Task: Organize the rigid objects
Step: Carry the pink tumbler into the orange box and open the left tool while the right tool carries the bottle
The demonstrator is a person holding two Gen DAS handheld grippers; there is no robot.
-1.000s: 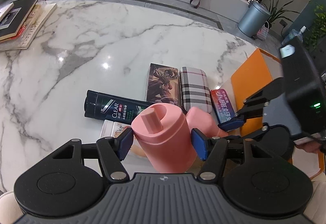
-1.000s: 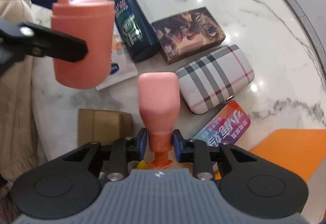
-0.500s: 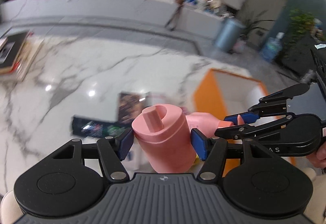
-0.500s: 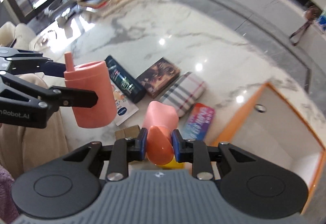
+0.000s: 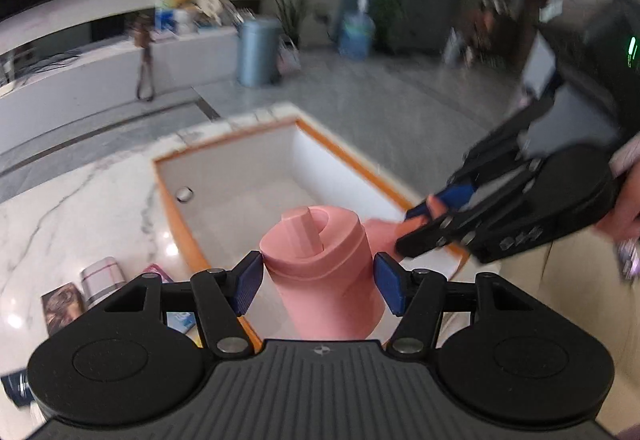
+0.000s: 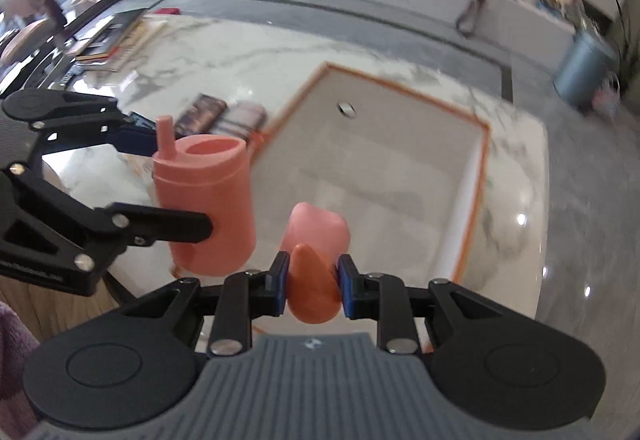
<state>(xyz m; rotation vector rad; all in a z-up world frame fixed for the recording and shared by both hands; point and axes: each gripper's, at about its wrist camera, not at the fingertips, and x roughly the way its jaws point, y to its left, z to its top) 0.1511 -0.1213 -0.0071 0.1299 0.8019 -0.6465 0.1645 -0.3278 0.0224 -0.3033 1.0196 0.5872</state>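
Observation:
My left gripper (image 5: 318, 282) is shut on a pink cup with a spout (image 5: 324, 268) and holds it upright in the air over the near edge of the orange-rimmed white bin (image 5: 240, 180). The cup also shows in the right wrist view (image 6: 208, 200). My right gripper (image 6: 312, 286) is shut on the orange cap end of a pink bottle (image 6: 316, 240), held beside the cup above the bin (image 6: 400, 160). The right gripper also shows in the left wrist view (image 5: 440, 216), just right of the cup.
On the marble table (image 5: 80, 208) left of the bin lie a plaid case (image 5: 102, 274), a picture box (image 5: 60, 306) and other packs. Books (image 6: 116, 44) lie at the table's far left. A grey trash can (image 5: 258, 52) stands on the floor beyond.
Both grippers have swung right and up with their pink items, from above the objects on the table to over the orange-rimmed bin. Both grips stayed shut.

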